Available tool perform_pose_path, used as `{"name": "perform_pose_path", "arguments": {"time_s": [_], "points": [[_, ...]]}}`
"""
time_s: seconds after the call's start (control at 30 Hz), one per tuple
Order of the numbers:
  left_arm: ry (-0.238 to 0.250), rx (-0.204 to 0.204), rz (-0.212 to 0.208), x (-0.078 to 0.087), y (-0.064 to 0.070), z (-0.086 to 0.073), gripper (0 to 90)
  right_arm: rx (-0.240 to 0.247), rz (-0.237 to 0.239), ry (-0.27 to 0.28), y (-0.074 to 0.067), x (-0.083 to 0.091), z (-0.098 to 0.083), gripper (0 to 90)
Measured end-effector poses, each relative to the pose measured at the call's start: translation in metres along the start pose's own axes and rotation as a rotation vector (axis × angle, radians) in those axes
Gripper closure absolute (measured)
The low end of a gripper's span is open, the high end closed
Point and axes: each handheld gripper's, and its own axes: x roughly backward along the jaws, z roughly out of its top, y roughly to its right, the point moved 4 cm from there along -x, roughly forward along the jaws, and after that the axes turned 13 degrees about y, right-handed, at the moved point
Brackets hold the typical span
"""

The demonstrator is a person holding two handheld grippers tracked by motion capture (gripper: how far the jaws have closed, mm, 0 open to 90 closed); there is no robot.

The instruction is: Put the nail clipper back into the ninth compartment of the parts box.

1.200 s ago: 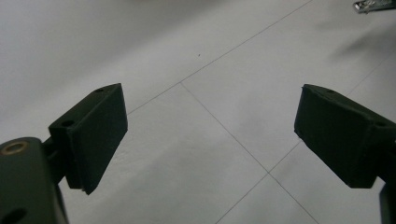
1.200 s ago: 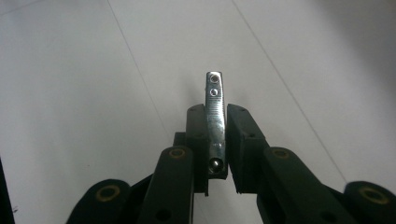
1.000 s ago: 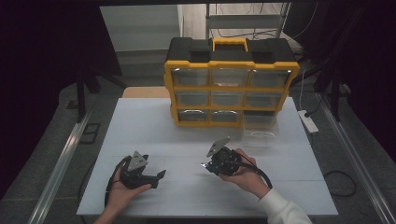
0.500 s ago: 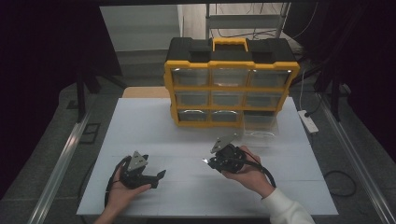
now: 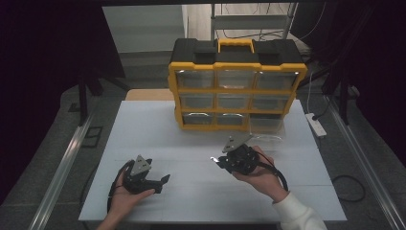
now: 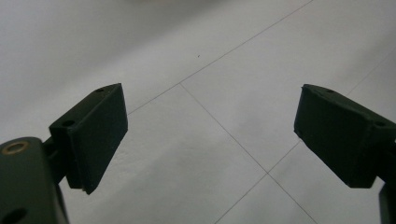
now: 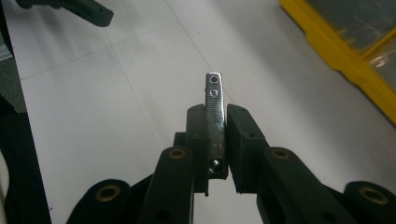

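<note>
The right gripper [image 7: 216,140] clamps a small metal nail clipper [image 7: 214,109] between its jaws, its tip poking past them (shiny, with two small holes), above the white table [image 5: 191,139] near the yellow drawer box [image 5: 234,86]. The left gripper [image 6: 210,130] gapes wide, holding nothing.

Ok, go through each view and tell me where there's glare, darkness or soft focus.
High view: black surroundings, the white table evenly lit, drawer fronts of the yellow organizer faintly reflective. Left gripper view: soft overall. Right gripper view: the metal strip held in the right gripper glints; organizer corner blurred.
</note>
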Motion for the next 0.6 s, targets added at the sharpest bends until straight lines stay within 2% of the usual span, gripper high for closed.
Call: {"name": "perform_pose_path", "arguments": {"time_s": [0.6], "points": [[0.0, 0.0, -0.001, 0.0, 0.0, 0.0, 10.7, -0.006, -0.058, 0.058, 0.014, 0.026, 0.009, 79.5]]}}
